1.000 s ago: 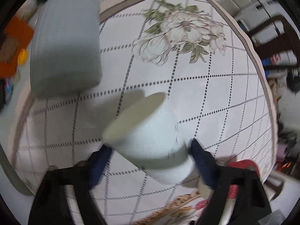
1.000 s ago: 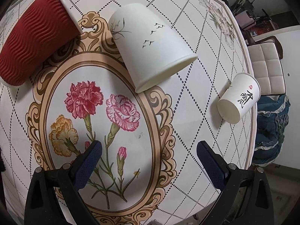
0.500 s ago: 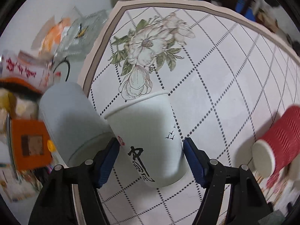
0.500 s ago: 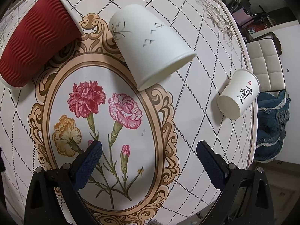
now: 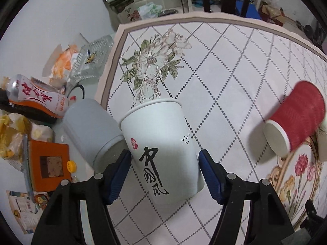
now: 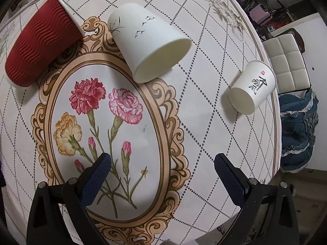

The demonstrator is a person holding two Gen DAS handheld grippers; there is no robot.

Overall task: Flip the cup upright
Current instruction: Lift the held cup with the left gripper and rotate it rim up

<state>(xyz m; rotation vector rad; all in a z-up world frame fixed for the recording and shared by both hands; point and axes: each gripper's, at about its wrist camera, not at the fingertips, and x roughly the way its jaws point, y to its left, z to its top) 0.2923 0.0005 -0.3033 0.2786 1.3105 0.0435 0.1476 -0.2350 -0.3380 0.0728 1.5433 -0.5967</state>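
Observation:
In the left wrist view my left gripper (image 5: pixel 164 163) is shut on a white paper cup (image 5: pixel 161 149) with black calligraphy and a red seal. The cup stands about upright, rim up, its base at or just above the table. In the right wrist view my right gripper (image 6: pixel 162 168) is open and empty above the flower medallion. A white cup with bird marks (image 6: pixel 149 45) lies on its side ahead of it. A red ribbed cup (image 6: pixel 40 49) lies on its side at the left. A small white calligraphy cup (image 6: pixel 252 87) lies on its side at the right.
A grey cylinder (image 5: pixel 90 130) stands just left of the held cup, near the table edge (image 5: pixel 108 69). The red cup (image 5: pixel 296 120) lies at the right in the left wrist view. Bottles, boxes and bags lie on the floor (image 5: pixel 36 102) beyond the edge. A chair (image 6: pixel 286 61) stands at the right.
The left gripper has swung the white cup from tilted to about upright and lowered it next to the grey cylinder. The right gripper has barely moved.

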